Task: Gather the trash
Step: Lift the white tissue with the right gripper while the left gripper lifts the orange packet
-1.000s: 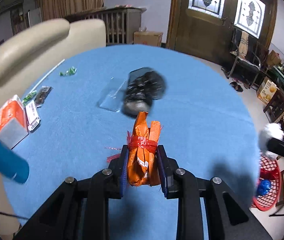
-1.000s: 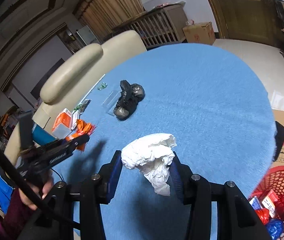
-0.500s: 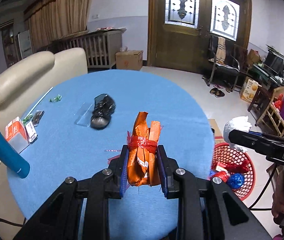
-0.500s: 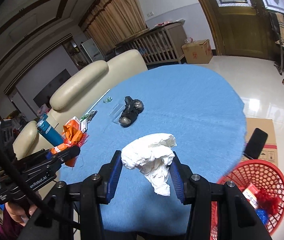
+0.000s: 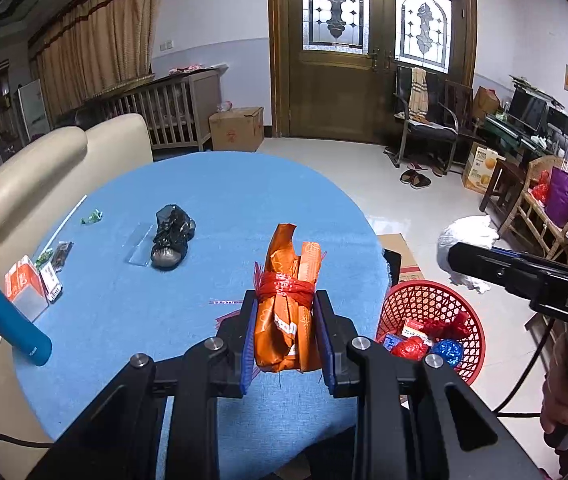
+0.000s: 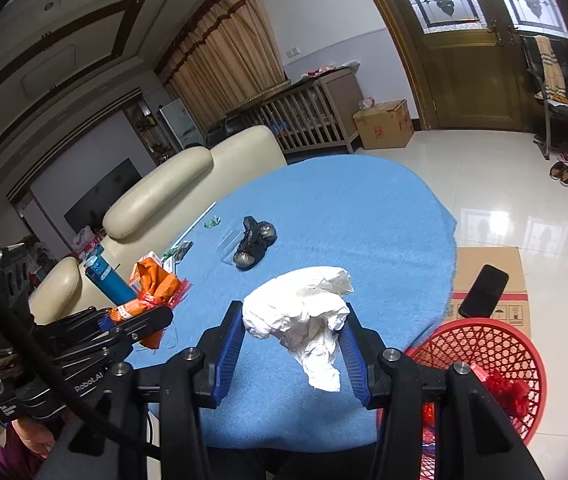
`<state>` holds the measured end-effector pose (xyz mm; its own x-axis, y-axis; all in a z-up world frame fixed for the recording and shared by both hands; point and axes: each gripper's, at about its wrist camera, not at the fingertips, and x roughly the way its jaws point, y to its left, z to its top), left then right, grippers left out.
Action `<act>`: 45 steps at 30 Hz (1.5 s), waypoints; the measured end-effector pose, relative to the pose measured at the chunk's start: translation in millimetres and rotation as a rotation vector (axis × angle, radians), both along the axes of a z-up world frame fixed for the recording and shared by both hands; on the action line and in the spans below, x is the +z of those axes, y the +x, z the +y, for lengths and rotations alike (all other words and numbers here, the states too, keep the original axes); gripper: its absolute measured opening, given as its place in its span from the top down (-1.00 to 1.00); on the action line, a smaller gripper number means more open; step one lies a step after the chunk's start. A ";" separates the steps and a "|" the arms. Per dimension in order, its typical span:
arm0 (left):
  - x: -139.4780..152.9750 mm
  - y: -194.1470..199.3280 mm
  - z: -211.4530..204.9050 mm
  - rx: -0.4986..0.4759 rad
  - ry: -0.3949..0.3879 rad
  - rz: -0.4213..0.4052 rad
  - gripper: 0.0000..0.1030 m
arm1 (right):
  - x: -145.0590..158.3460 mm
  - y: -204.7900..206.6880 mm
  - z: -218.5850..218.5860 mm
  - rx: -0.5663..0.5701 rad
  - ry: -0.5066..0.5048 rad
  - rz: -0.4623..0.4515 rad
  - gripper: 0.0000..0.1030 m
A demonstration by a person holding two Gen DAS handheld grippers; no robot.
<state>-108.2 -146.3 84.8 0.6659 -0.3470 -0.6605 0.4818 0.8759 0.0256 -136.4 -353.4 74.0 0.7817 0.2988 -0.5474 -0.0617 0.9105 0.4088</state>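
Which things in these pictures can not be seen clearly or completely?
- Red basket: in the right wrist view, its near side is hidden behind the right gripper.
- Small green wrapper: too small in the left wrist view to identify.
- Orange packet: its lower end is hidden between the left gripper's jaws.

The round table [image 5: 211, 184] wears a matt blue cloth with a fine woven grain. The orange wrapper bundle [image 5: 288, 312] is glossy crinkled plastic film, tied with red plastic netting. The white wad [image 6: 308, 312] looks like soft, creased tissue paper, matt. Both grippers are matt black plastic with ribbed blue pads [image 6: 229, 344] and bright metal screw heads. The black bag [image 5: 171, 236] near the table's far-left edge is thin shiny plastic. The red basket [image 5: 432, 300] beside the table's right edge is openwork plastic. The floor is glossy tile, the door varnished wood, the sofa [image 5: 27, 168] smooth cream leather.
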 end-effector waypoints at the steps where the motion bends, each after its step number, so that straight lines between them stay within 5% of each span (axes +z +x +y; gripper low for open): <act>1: 0.9 -1.3 -1.9 0.002 0.005 -0.005 0.45 | 1.0 -2.8 -2.5 -0.004 0.003 -0.003 0.04; 24: 23.0 -37.8 -29.8 0.020 0.084 -0.142 0.45 | 16.1 -41.1 -28.2 -0.043 0.020 -0.046 0.04; 45: 23.9 -47.3 -53.7 -0.023 0.140 -0.170 0.45 | 18.0 -48.0 -40.4 -0.053 0.045 -0.057 0.04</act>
